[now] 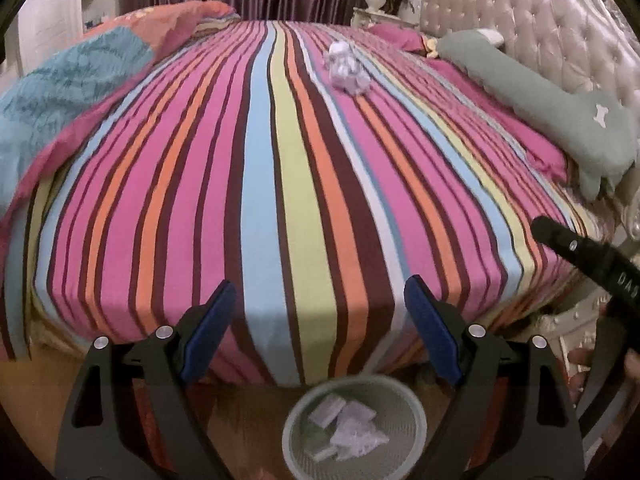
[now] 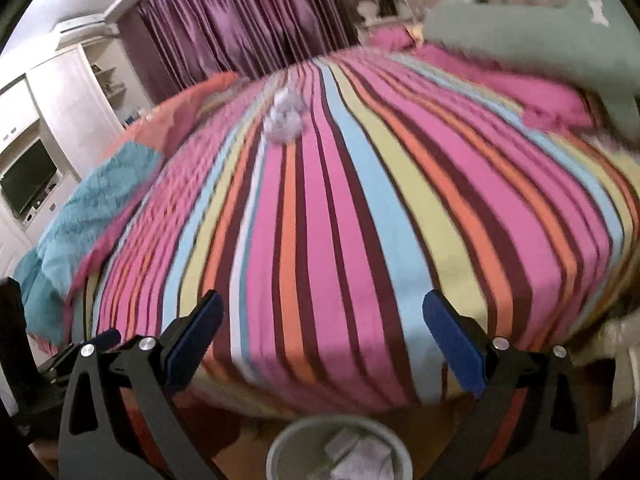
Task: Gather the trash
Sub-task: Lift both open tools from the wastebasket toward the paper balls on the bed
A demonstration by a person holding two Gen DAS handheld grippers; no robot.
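Striped covers lay over the bed (image 1: pixel 280 184). Crumpled paper balls (image 1: pixel 346 68) sat far up it. Both the left hand-held gripper (image 1: pixel 320 332) and right hand-held gripper (image 2: pixel 322 344) were spread apart, holding nothing, above the bin (image 1: pixel 354 428). A weak pinch could drop the light paper.

I see matt striped cloth on the bed (image 1: pixel 304 184). Crumpled white paper (image 1: pixel 346 68) lies ahead of my left hand-held gripper (image 1: pixel 320 332). The tufted headboard (image 1: pixel 532 16) looks glossy.

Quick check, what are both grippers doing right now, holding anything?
Left gripper: open, holding nothing, above the trash basket.
Right gripper: open, holding nothing; crumpled paper lies on the bed.
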